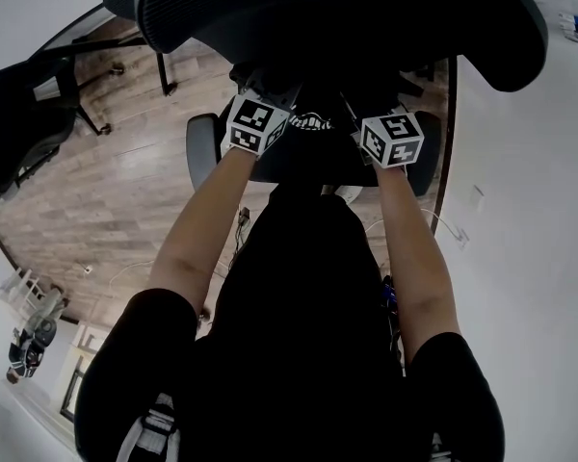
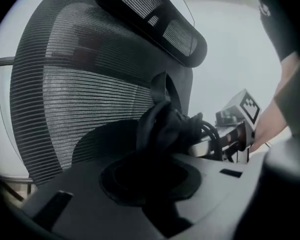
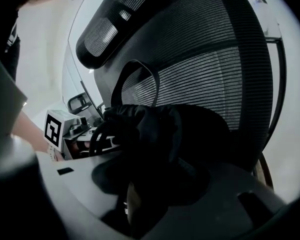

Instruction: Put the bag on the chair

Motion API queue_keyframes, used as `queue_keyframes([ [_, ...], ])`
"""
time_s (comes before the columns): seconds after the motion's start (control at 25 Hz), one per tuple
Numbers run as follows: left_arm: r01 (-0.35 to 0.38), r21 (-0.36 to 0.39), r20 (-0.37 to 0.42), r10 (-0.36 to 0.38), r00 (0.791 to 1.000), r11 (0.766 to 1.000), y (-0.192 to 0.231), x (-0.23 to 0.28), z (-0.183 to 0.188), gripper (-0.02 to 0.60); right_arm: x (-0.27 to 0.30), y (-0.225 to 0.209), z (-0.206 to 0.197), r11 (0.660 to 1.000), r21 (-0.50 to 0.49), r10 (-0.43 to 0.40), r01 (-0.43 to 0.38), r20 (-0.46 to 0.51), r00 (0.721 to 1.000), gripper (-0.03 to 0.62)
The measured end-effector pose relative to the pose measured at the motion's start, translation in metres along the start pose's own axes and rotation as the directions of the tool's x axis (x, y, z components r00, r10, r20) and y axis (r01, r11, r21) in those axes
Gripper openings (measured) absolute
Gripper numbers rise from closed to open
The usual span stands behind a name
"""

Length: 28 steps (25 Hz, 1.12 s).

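Bag [image 2: 165, 126] pinched in left gripper [image 2: 149, 176] jaws, between right gripper [image 3: 150, 184] jaws.

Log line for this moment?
bag in front of chair | left gripper shut on bag | right gripper bag between jaws, grip unclear

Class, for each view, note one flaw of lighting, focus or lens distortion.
Head view: fisheye curves the wooden floor edge. Left gripper view: the black bag is underexposed, detail lost. Right gripper view: the chair mesh is sharp, the near foreground blurred, corners dark.
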<state>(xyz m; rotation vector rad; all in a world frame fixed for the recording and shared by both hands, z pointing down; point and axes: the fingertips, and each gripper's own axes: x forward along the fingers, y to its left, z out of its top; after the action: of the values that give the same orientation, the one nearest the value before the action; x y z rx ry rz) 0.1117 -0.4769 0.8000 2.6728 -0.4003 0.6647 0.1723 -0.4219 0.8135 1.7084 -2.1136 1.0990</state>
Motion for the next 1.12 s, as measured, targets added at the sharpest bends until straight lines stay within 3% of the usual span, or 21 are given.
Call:
queue_keyframes([
  [0.48, -0.056, -0.021, 0.01, 0.056, 0.998, 0.998, 0.007, -0.019, 0.007, 0.212, -0.013, -0.002, 0.002, 1.0, -0.006, -0.01, 0.01, -0.019, 1.0, 0.276],
  [0.88, -0.085, -0.025, 0.055, 0.087, 0.995, 0.996, -0.008, -0.06, 0.046, 0.224, -0.061, 0.0, 0.031, 0.999, -0.041, -0.034, 0.035, 0.018, 0.999, 0.293],
  [1.12, -0.105, -0.004, 0.105, 0.105, 0.989, 0.994, -0.04, -0.098, 0.083, 0.224, -0.108, 0.022, 0.056, 0.996, -0.09, -0.004, 0.009, 0.054, 0.999, 0.291],
])
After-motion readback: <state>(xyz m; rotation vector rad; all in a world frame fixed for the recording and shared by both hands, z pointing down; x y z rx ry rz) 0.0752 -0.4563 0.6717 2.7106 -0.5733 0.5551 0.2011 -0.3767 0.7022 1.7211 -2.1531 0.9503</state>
